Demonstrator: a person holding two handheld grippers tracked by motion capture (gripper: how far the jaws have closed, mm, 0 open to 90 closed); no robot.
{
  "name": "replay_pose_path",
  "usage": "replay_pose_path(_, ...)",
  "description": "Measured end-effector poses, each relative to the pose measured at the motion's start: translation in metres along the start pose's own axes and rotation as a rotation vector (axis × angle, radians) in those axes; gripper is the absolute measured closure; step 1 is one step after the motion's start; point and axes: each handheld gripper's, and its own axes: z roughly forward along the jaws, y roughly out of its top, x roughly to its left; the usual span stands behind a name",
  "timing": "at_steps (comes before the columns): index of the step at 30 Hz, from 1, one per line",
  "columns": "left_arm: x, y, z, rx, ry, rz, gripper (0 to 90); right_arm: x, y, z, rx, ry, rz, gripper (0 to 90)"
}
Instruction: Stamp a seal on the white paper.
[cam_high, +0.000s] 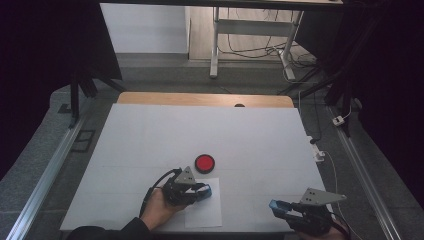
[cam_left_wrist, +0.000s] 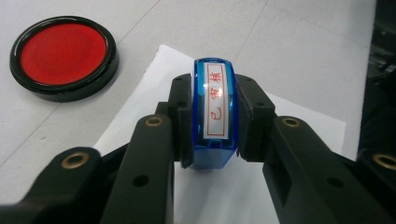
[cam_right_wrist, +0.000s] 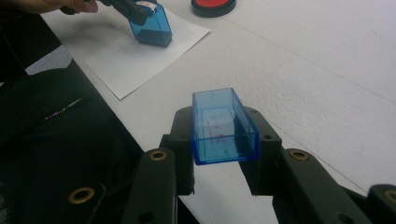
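right claw (cam_right_wrist: 217, 154) grips cap (cam_right_wrist: 223, 126), mouth up | left claw (cam_left_wrist: 215, 130) grips stamp (cam_left_wrist: 215, 100) upright on paper (cam_left_wrist: 289, 116)

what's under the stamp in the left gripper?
The stamp, clamped in the left gripper, sits on a white paper sheet on the table. Its base covers the paper there, so any print under it is hidden. The red ink pad lies beside the sheet.

Room, seen from above: a white-topped table (cam_high: 150, 135) is occupying the middle, its wooden far edge (cam_high: 205, 98) showing. Grey floor (cam_high: 165, 75) is surrounding it. Metal rails (cam_high: 47, 172) are running along both sides. A white desk frame (cam_high: 250, 30) is standing beyond, cables (cam_high: 260, 50) trailing beneath. Dark drapes (cam_high: 45, 50) are flanking the scene.
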Motion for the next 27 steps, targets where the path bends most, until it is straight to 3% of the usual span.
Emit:
replay_pose_path(7, 0.002, 0.001, 0.000, 0.011, -0.011, -0.009, 70.8, 0.000, 0.000, 0.000, 0.006, 0.002, -0.002, 68.5)
replay_pose_path(19, 0.015, 0.001, 0.000, 0.014, -0.080, -0.053, 70.9, 0.000, 0.000, 0.001, 0.010, 0.005, -0.003, 68.5)
replay_pose_path(27, 0.008, 0.003, 0.000, 0.034, -0.041, 0.000, 70.9, 0.000, 0.000, 0.001, 0.010, 0.003, -0.002, 68.5)
